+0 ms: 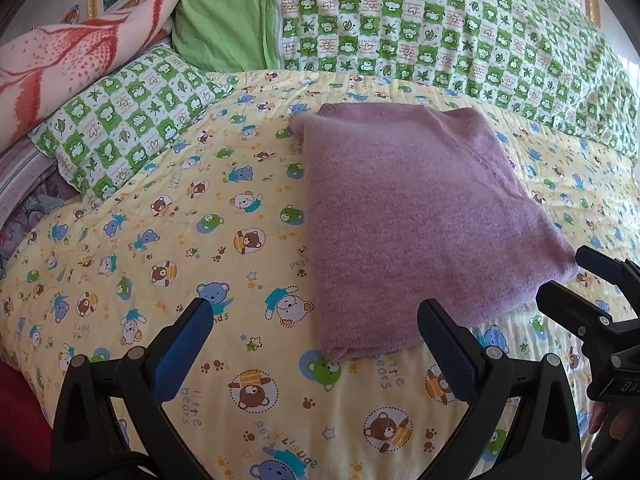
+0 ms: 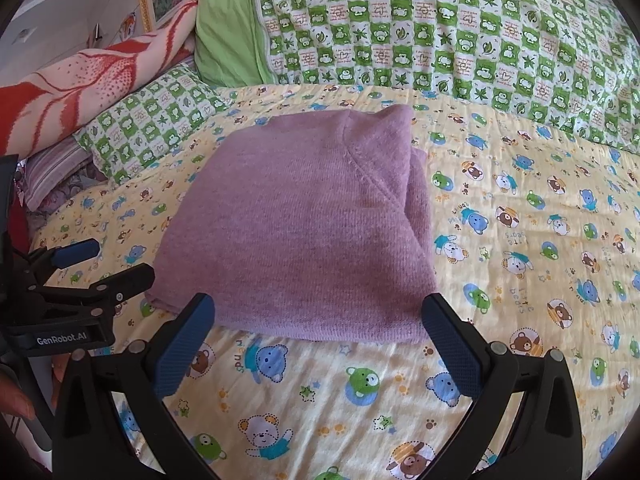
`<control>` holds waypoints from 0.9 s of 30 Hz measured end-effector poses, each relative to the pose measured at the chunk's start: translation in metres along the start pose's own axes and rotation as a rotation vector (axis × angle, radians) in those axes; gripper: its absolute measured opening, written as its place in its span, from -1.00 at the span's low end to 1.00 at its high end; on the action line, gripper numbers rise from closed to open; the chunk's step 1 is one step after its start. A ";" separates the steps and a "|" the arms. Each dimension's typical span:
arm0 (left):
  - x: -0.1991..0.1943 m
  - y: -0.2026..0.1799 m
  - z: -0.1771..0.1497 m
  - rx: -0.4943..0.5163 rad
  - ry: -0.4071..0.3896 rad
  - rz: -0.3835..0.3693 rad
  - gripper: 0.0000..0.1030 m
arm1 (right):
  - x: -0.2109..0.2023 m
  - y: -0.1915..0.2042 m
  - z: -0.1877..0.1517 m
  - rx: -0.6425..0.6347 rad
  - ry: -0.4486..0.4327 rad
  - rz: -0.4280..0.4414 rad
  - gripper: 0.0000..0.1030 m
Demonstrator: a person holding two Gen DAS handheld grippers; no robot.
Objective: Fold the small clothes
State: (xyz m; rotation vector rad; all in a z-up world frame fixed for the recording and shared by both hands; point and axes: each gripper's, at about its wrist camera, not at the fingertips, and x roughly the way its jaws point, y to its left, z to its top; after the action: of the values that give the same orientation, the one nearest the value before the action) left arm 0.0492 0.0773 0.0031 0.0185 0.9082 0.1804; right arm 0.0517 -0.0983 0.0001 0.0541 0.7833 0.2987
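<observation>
A purple knitted sweater (image 1: pixel 416 216) lies folded into a compact rectangle on the yellow bear-print bedcover (image 1: pixel 200 240). It also shows in the right wrist view (image 2: pixel 304 232). My left gripper (image 1: pixel 316 312) is open and empty, just in front of the sweater's near left corner. My right gripper (image 2: pixel 318 308) is open and empty at the sweater's near edge. The right gripper also shows at the right edge of the left wrist view (image 1: pixel 560 276). The left gripper also shows at the left of the right wrist view (image 2: pixel 116 260), beside the sweater's left corner.
A green-and-white checked quilt (image 1: pixel 460 32) lies folded along the back. A matching pillow (image 1: pixel 124 120) and a red-and-cream blanket (image 1: pixel 72 52) sit at the back left. A plain green cloth (image 1: pixel 224 20) lies between them. Framed pictures hang behind.
</observation>
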 end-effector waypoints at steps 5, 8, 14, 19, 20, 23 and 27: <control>-0.001 -0.002 0.003 0.009 0.002 0.005 0.99 | -0.003 0.002 0.006 -0.001 -0.012 0.002 1.00; -0.003 -0.003 0.006 0.017 -0.008 0.006 0.98 | -0.003 0.003 0.010 0.000 -0.014 0.001 1.00; -0.002 -0.003 0.013 0.022 -0.018 0.028 0.98 | -0.002 0.000 0.015 0.000 -0.017 -0.007 1.00; 0.004 0.000 0.022 0.005 0.001 0.056 0.97 | 0.001 -0.006 0.018 0.012 -0.013 -0.011 1.00; 0.006 0.000 0.023 0.003 0.009 0.059 0.96 | 0.002 -0.007 0.019 0.015 -0.013 -0.013 1.00; 0.009 0.000 0.028 0.004 0.027 0.059 0.95 | 0.003 -0.010 0.020 0.020 -0.008 -0.017 1.00; 0.010 -0.005 0.035 0.021 0.024 0.060 0.94 | 0.006 -0.014 0.024 0.032 0.003 -0.015 1.00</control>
State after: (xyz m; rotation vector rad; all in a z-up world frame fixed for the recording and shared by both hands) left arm 0.0838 0.0766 0.0165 0.0636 0.9342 0.2274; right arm 0.0763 -0.1088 0.0106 0.0778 0.7916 0.2723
